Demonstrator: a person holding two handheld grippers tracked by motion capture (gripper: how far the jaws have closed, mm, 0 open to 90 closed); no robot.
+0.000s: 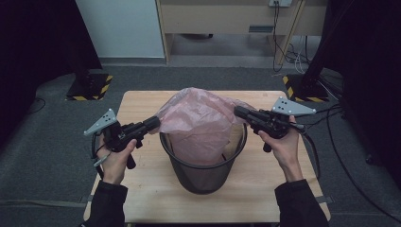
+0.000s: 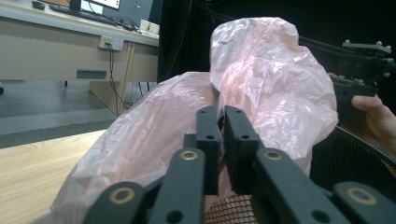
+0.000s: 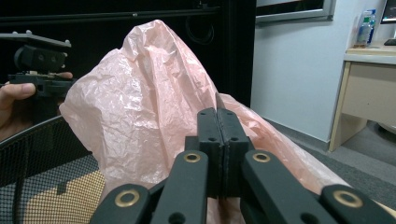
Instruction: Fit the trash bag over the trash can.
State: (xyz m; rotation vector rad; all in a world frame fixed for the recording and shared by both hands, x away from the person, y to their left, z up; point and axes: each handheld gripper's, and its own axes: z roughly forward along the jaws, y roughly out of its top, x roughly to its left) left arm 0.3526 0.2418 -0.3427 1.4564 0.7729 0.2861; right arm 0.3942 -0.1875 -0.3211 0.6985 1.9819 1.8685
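Pink plastic bag [image 1: 201, 118] bulges up out of the black mesh bin [image 1: 203, 175] mid-tabletop [image 1: 142, 189]. Left gripper [image 1: 153, 123] and right gripper [image 1: 239, 112] each clamp a bag edge, either side of bin.

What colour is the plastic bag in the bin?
Pale pink, translucent plastic bag; best seen in the right gripper view.
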